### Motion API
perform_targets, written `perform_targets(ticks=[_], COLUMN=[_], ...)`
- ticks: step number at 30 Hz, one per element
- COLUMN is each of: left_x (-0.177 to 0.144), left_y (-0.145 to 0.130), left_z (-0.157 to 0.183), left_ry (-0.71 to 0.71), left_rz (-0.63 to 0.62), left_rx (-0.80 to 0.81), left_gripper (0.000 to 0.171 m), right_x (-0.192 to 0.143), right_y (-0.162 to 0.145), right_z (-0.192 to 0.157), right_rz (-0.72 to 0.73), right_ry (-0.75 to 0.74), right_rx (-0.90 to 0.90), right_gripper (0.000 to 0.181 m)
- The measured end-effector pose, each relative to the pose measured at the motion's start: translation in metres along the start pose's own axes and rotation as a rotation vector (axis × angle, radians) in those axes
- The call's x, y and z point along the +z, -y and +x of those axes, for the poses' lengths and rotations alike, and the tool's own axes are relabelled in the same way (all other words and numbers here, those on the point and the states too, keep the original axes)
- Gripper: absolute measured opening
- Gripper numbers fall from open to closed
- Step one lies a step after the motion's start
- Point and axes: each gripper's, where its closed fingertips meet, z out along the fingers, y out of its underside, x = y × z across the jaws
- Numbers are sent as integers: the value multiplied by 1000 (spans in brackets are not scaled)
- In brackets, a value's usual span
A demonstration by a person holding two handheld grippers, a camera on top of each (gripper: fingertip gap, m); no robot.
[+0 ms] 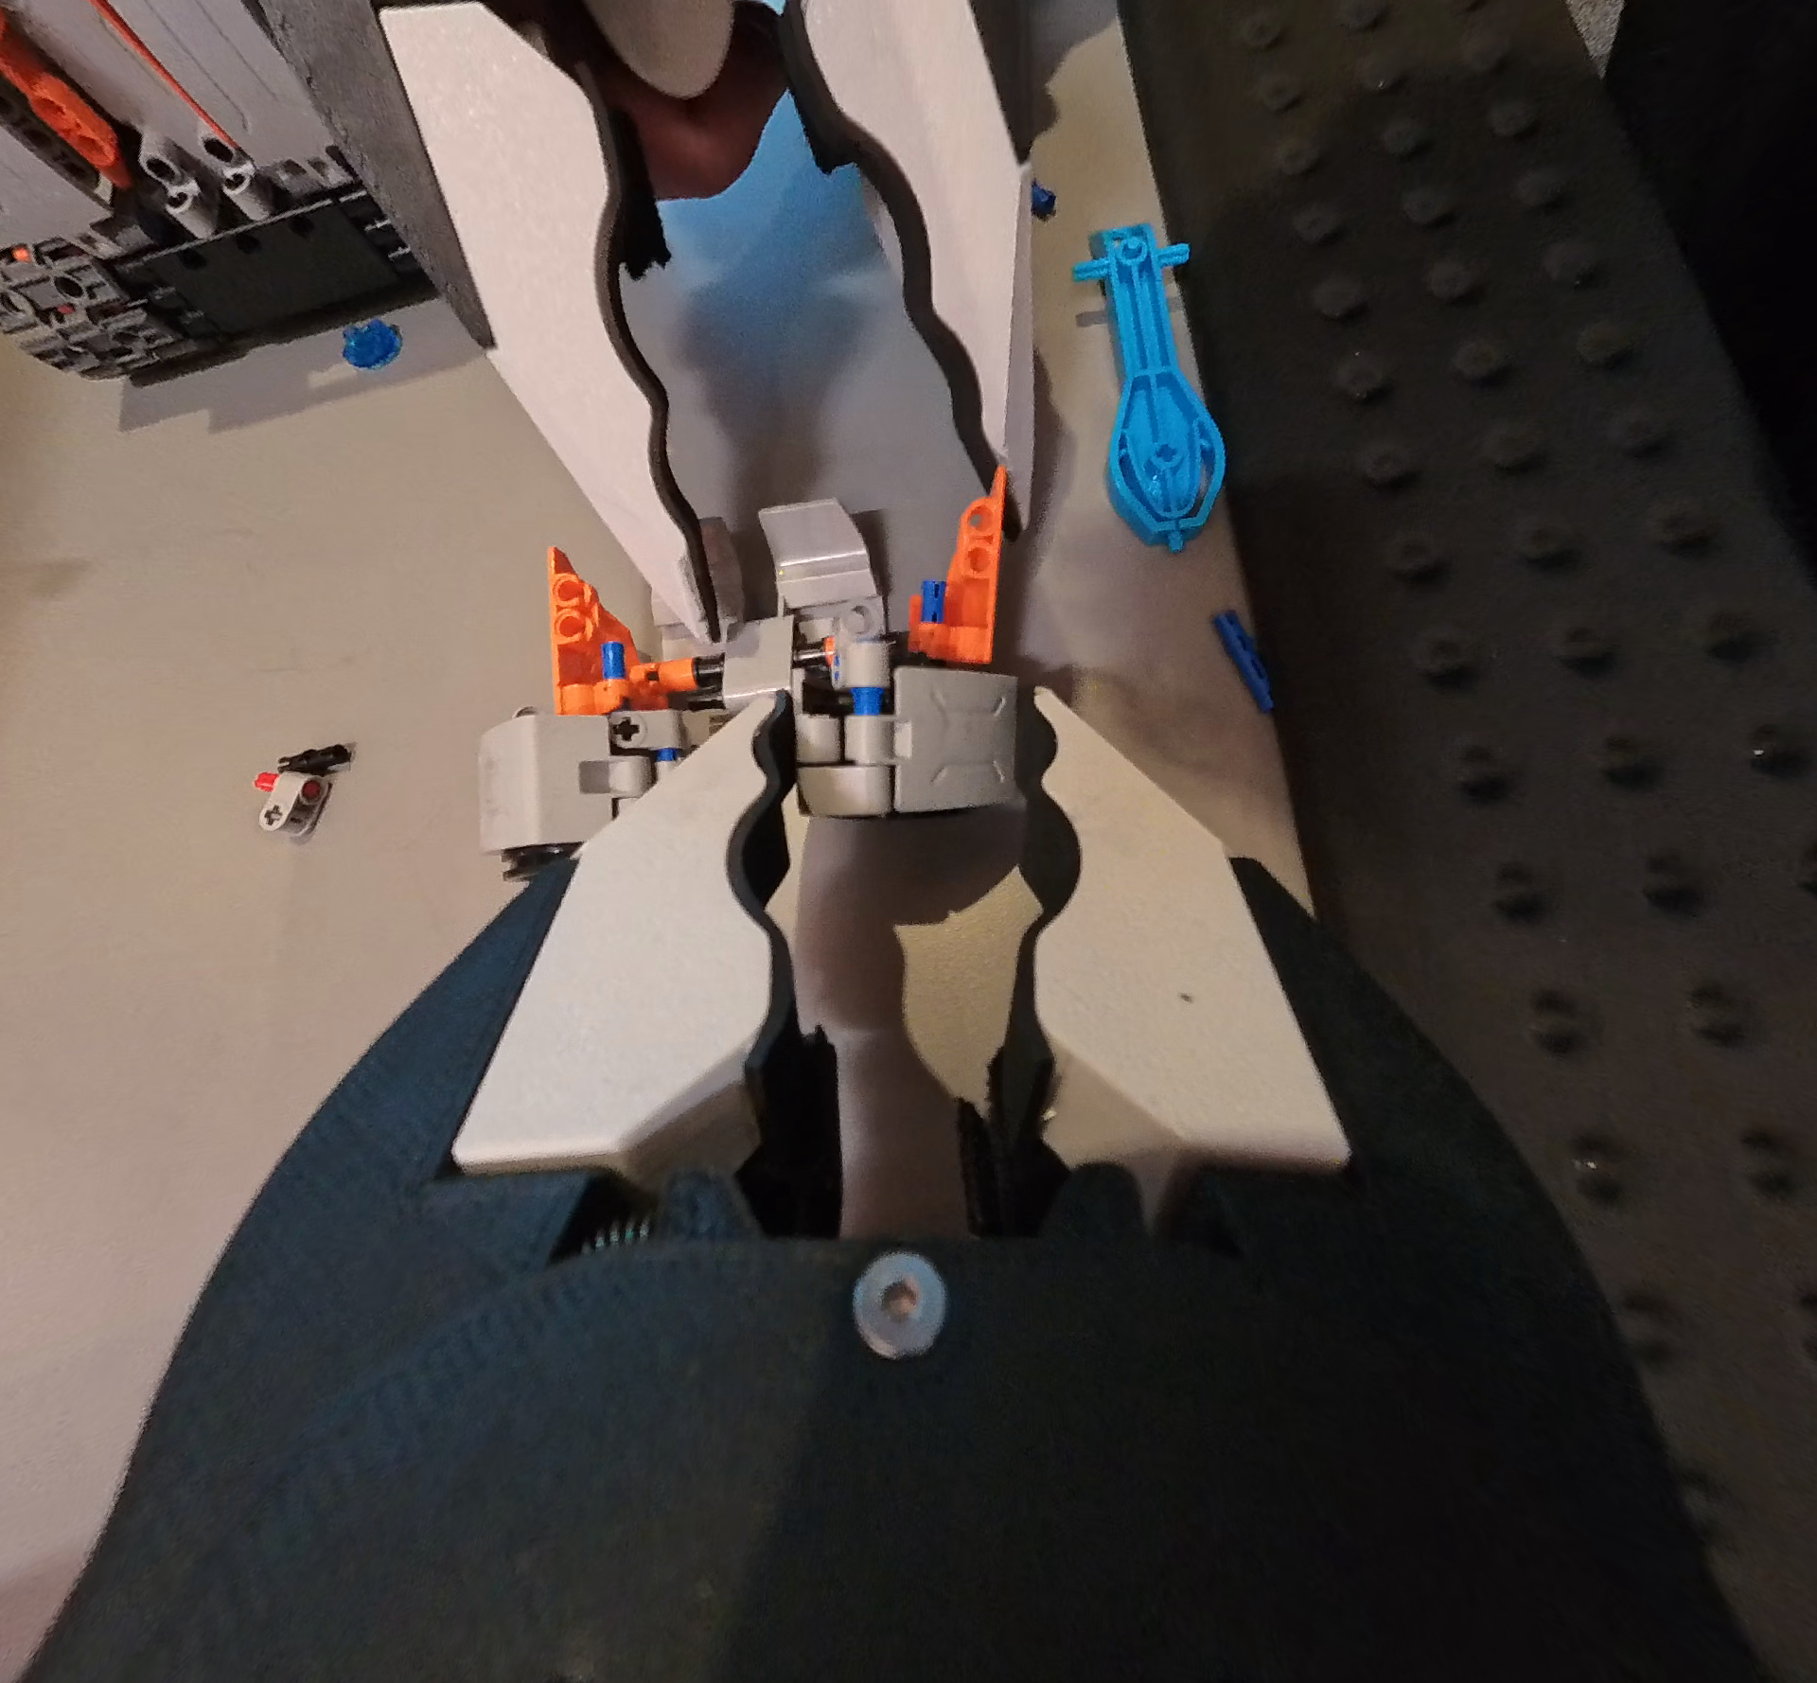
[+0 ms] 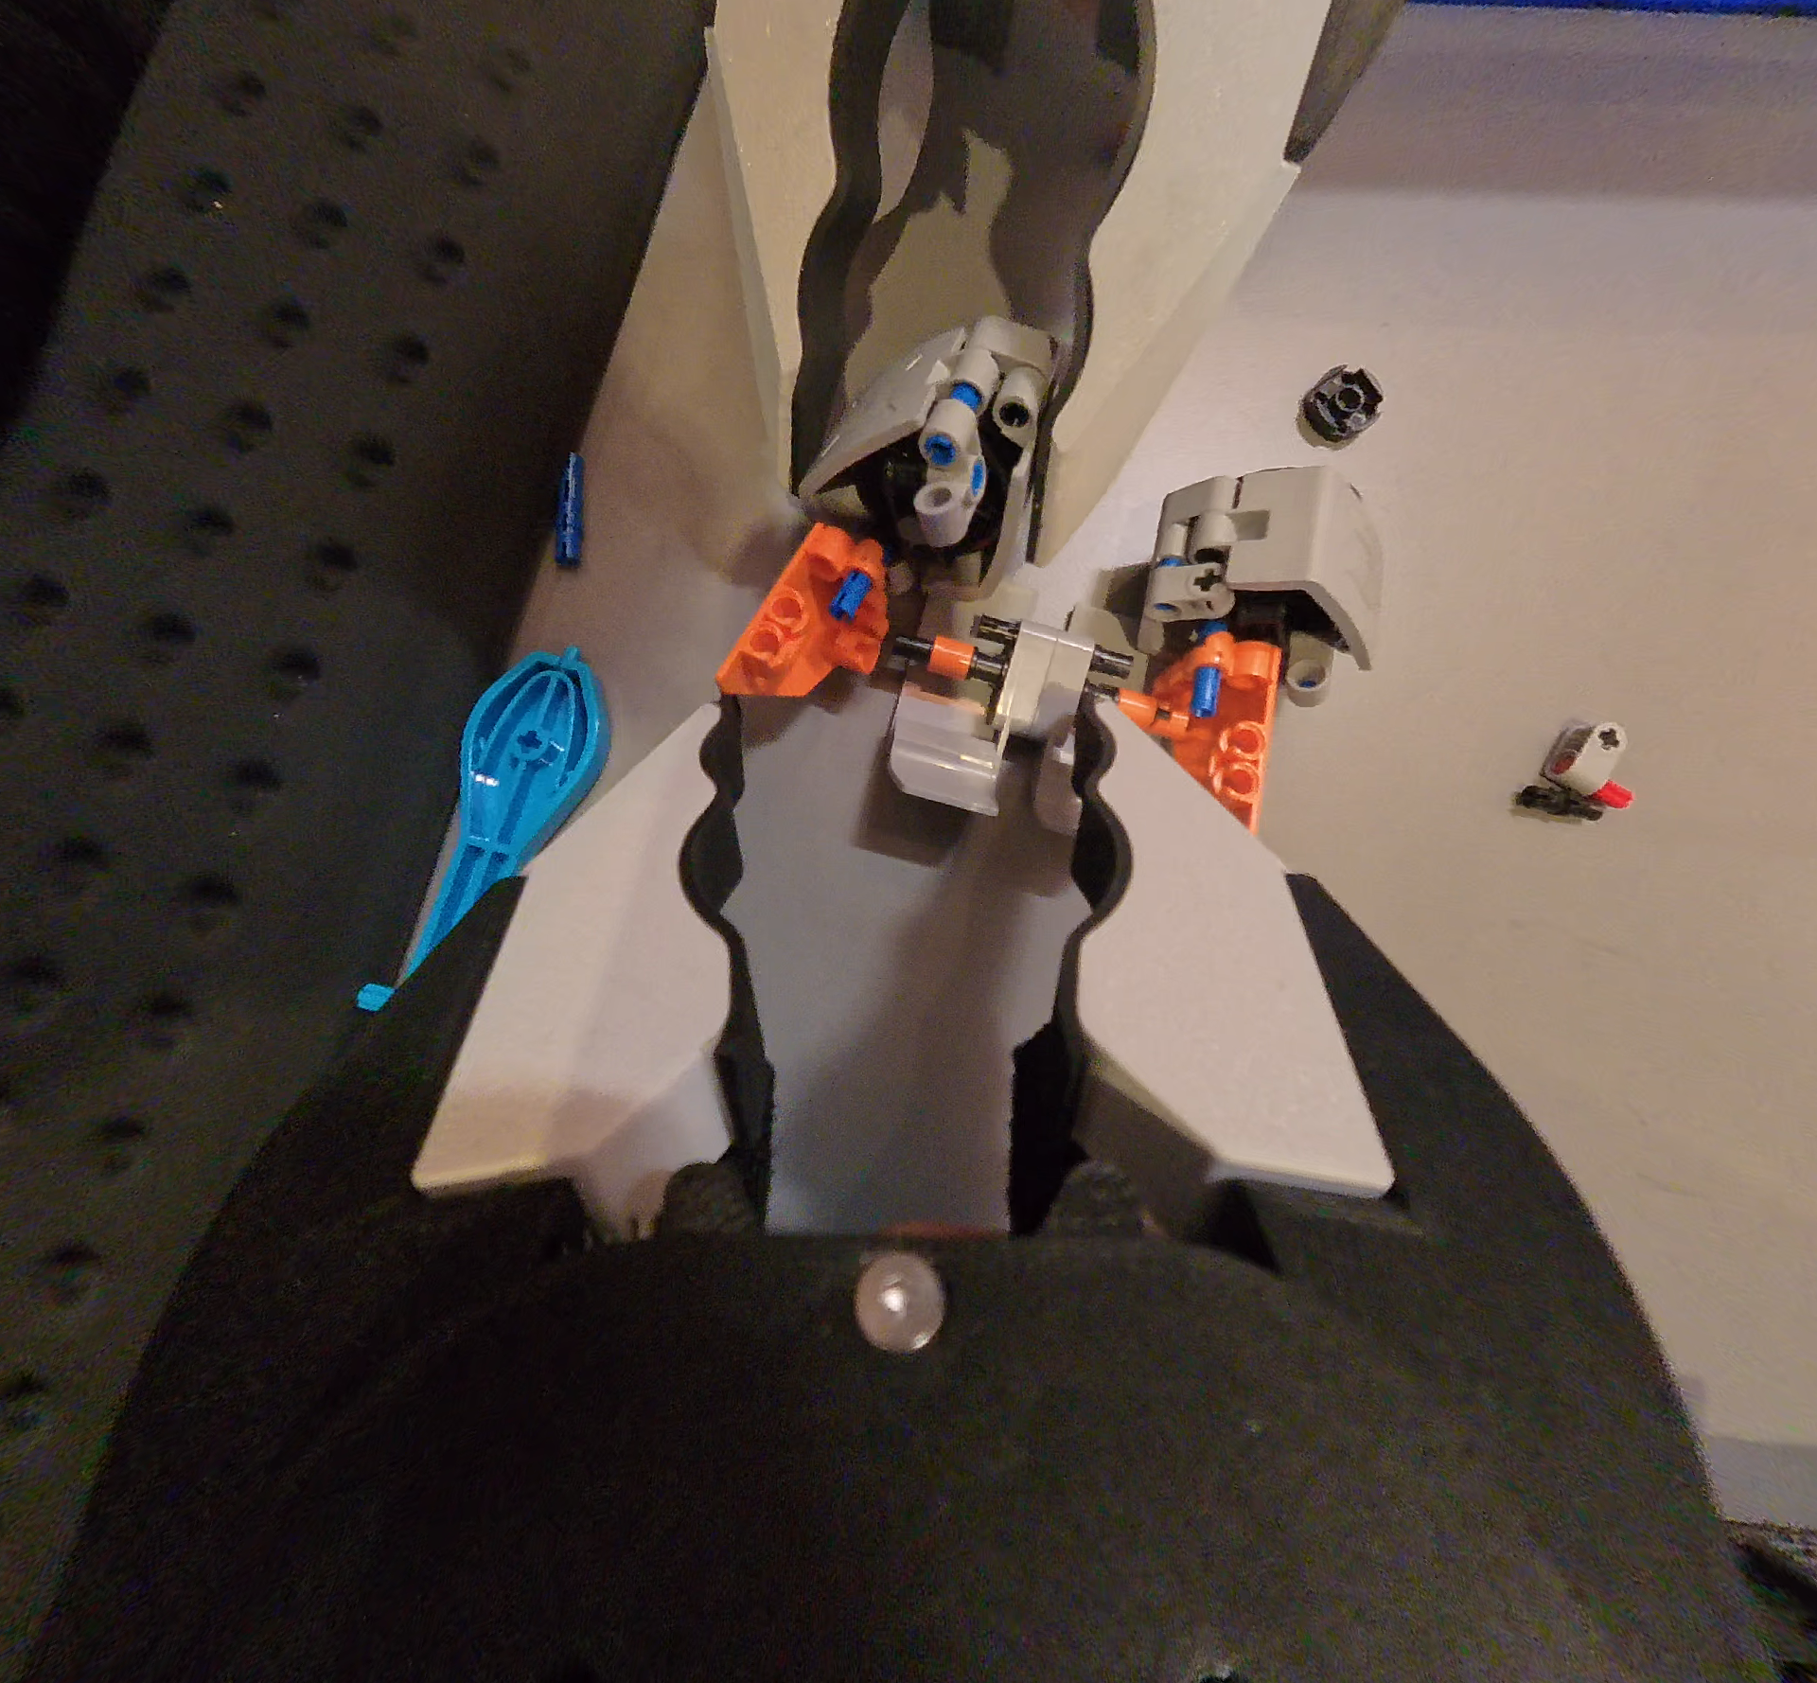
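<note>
Item, brick model (image 1: 757,662) in grey and orange with blue pins: we find it on the pale counter (image 1: 197,997), between the two tools. Left tongs (image 1: 909,702): clamped on the model's curved grey end section (image 1: 944,741), gripping at the very tips. Right tongs (image 2: 905,711): spread apart, straddling the model's central grey block (image 2: 1042,677). One tip lies against or just beside that block; the other stands clear. Loose items: a blue paddle-shaped part (image 1: 1160,416) and a blue pin (image 1: 1244,657) near the edge of the black dimpled mat (image 1: 1475,554); a small white, red and black connector (image 1: 295,790) well apart; a black round piece (image 2: 1342,402); a blue round stud (image 1: 372,346) beside a larger build (image 1: 147,259).
</note>
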Motion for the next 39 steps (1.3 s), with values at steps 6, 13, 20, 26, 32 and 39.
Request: perform_targets(ticks=[6,13,20,26,32,39], left_x=[-4,-1,-1,-1,-2,-5], left_y=[3,-2,-3,-2,1,3], left_z=[0,-1,-4,-6,-4,-5], left_ry=[2,9,17,19,6,-1], left_rz=[1,-30,-39,-32,-15,16], left_rx=[-10,-27,-43,-56,-59,-67], left_gripper=[42,42,42,42,41,41], right_x=[0,2,8,8,8,8], right_y=[3,3,6,7,6,6], right_z=[-3,-1,0,1,3,3], right_rz=[18,11,25,32,34,37], right_ry=[24,-1,-15,-17,-21,-23], right_rx=[12,11,24,33,34,36], right_gripper=[68,71,74,73,73,74])
